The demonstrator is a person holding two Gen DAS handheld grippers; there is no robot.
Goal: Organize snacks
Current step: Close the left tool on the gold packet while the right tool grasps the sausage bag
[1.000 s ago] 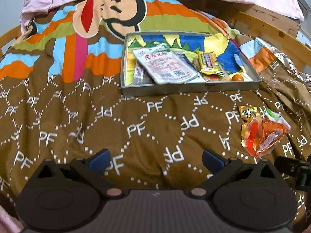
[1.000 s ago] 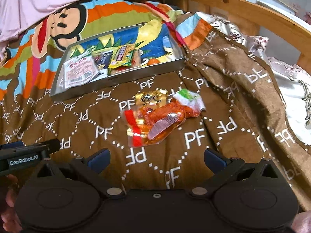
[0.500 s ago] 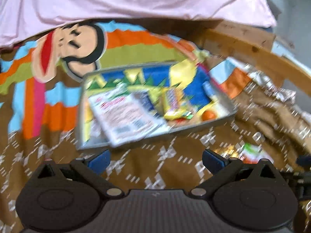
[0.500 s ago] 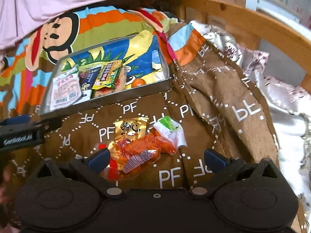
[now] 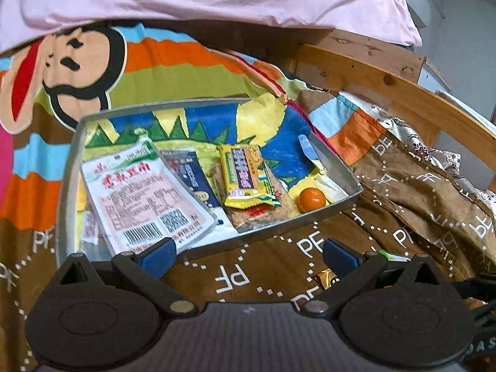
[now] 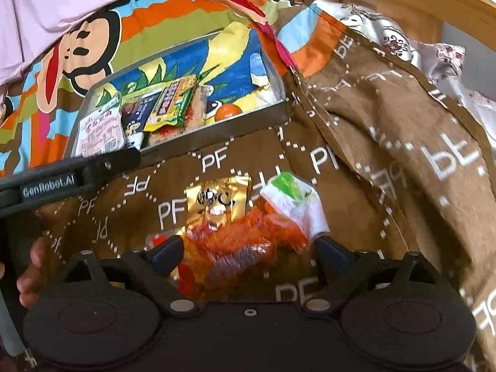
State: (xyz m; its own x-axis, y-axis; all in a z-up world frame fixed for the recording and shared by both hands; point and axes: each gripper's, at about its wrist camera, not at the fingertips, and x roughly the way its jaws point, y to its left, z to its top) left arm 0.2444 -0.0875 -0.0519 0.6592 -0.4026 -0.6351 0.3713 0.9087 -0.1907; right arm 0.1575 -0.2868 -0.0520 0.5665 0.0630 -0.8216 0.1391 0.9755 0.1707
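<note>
Three loose packets: orange snack pack (image 6: 245, 248), gold sachet (image 6: 218, 200), green-topped packet (image 6: 293, 201), overlapping on the bed near the tray (image 6: 217, 135). Right gripper (image 6: 248, 252) straddles them, fingers spread wide, empty. Closing here risks pinching blanket or slippery film squirting out. Left gripper (image 5: 249, 252) gapes empty too.

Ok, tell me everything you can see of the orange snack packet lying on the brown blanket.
The clear plastic packet of orange snack pieces lies flat on the brown PF-printed blanket, outside the shallow metal tray. It looks crinkly and glossy, with a red strip at its near end. A gold foil sachet and a white-and-green sachet lie against its far side. The right gripper has its open jaws on either side of it; contact cannot be told.
</note>
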